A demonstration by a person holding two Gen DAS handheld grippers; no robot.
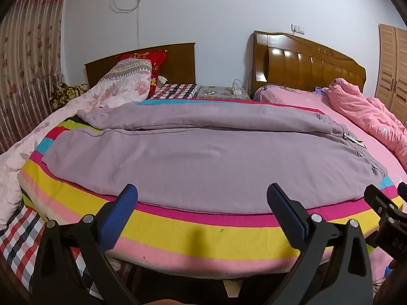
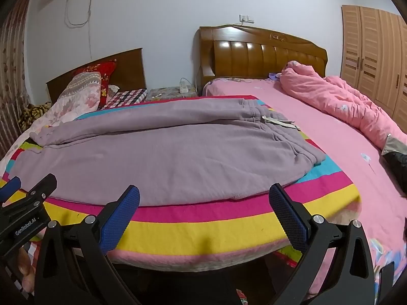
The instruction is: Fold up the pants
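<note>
Mauve sweatpants (image 1: 198, 157) lie flat on a striped blanket (image 1: 203, 231), legs side by side, waistband with a paper tag to the right, cuffs to the left. They also show in the right wrist view (image 2: 162, 152). My left gripper (image 1: 202, 203) is open and empty, just short of the pants' near edge. My right gripper (image 2: 204, 203) is open and empty at the near edge, closer to the waistband end. Each gripper shows at the edge of the other's view: the right one (image 1: 389, 211), the left one (image 2: 25, 203).
The striped blanket (image 2: 203, 223) hangs over the bed's front edge. A pink quilt (image 2: 343, 106) is bunched at the right on a pink sheet (image 2: 330, 152). Pillows (image 1: 127, 81) and a floral quilt lie at the left. Headboards (image 1: 305, 68), a nightstand and a wardrobe (image 2: 376, 58) stand behind.
</note>
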